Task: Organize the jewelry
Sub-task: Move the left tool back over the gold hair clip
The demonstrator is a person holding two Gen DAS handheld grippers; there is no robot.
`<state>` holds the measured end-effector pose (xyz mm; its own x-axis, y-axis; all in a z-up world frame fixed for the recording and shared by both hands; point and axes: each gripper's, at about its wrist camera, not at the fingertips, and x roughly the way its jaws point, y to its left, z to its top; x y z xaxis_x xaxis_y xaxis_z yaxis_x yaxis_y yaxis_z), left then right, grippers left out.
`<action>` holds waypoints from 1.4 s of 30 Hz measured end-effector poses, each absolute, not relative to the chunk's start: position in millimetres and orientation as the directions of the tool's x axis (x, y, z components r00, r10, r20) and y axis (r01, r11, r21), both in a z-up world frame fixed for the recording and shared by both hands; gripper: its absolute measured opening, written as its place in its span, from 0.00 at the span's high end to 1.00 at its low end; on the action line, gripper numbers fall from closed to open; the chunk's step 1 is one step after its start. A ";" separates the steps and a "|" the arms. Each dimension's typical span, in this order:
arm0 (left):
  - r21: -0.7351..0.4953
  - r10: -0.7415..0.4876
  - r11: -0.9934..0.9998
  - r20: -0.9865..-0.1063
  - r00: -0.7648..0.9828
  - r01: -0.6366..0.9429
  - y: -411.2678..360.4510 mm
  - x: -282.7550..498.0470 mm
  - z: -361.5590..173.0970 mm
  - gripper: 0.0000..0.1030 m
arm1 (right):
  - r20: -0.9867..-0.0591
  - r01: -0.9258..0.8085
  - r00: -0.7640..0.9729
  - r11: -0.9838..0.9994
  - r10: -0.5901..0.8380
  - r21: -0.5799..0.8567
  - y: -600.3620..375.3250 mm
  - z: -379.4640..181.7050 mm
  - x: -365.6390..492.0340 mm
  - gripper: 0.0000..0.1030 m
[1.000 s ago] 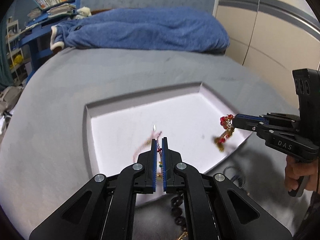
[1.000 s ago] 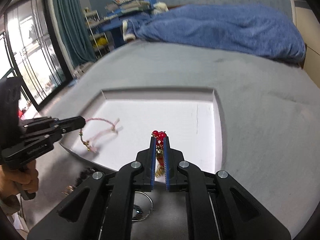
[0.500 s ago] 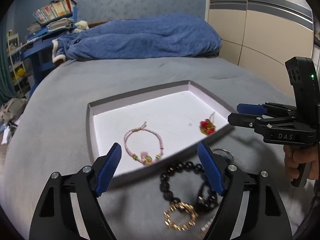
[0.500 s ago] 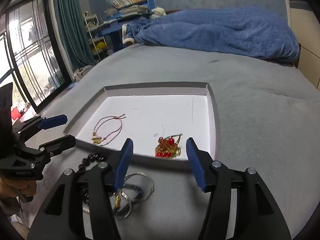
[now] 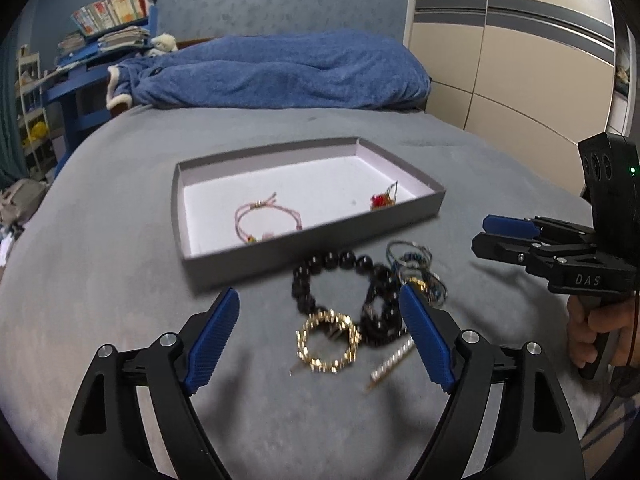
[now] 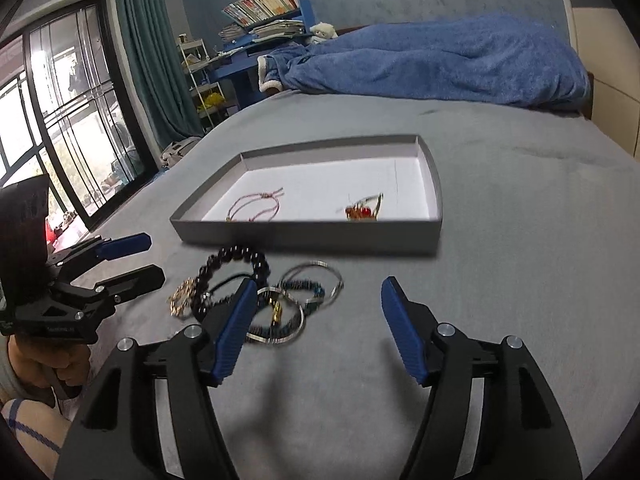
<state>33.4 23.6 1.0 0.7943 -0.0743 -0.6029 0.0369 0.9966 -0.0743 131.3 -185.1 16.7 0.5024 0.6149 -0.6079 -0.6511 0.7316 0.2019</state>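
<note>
A shallow grey tray (image 5: 312,240) (image 6: 304,236) lies on the grey bed. In it lie a pink cord bracelet (image 5: 266,220) (image 6: 256,205) and a red bead piece (image 5: 382,200) (image 6: 360,211). In front of the tray is a heap: a black bead bracelet (image 5: 340,276) (image 6: 236,264), a gold chain bracelet (image 5: 328,342) (image 6: 182,298), silver bangles (image 5: 412,258) (image 6: 312,284) and a silver bar (image 5: 390,364). My left gripper (image 5: 320,320) (image 6: 138,256) is open and empty above the heap. My right gripper (image 6: 316,312) (image 5: 486,232) is open and empty to the right of the heap.
A blue blanket (image 5: 272,72) lies bunched at the far end of the bed. A blue shelf with books (image 6: 264,16) stands behind it. A wardrobe (image 5: 520,60) is on the right, a window (image 6: 60,120) on the left.
Both grippers let go of their pieces into the tray, opened wide and drew back. The pink bracelet and red bead piece now lie in the tray.
</note>
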 end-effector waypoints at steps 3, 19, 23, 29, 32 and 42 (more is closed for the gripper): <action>-0.075 -0.078 0.996 -0.602 0.794 0.040 21.7 26.9 -3.8 0.20 | -0.614 -0.646 0.498 0.734 0.613 0.210 -187.0 10.4 124.9 0.36; -0.075 -0.092 0.995 -0.582 0.808 0.059 13.4 16.3 -7.0 0.14 | -0.622 -0.638 0.492 0.738 0.610 0.219 -191.5 -4.0 113.9 0.28; -0.072 -0.093 0.995 -0.574 0.813 0.063 13.3 15.2 -4.4 0.14 | -0.615 -0.641 0.492 0.734 0.617 0.224 -192.5 -4.0 113.4 0.28; -0.058 -0.106 0.994 -0.589 0.801 0.089 8.0 19.2 -5.7 0.16 | -0.619 -0.653 0.481 0.725 0.620 0.218 -188.9 -4.5 112.0 0.28; -0.054 -0.119 0.993 -0.612 0.782 0.109 4.8 26.1 -8.2 0.27 | -0.625 -0.659 0.476 0.722 0.618 0.212 -187.0 -4.8 111.6 0.28; -0.013 -0.090 0.994 -0.658 0.747 0.108 -1.3 45.8 -14.2 0.49 | -0.638 -0.659 0.465 0.721 0.614 0.214 -185.0 -6.6 112.9 0.28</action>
<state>45.8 -1.3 -14.2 0.7473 -0.0898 -0.6584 0.1084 0.9940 -0.0125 112.9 -185.0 -6.6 0.4649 0.6138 -0.6380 -0.6588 0.7213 0.2138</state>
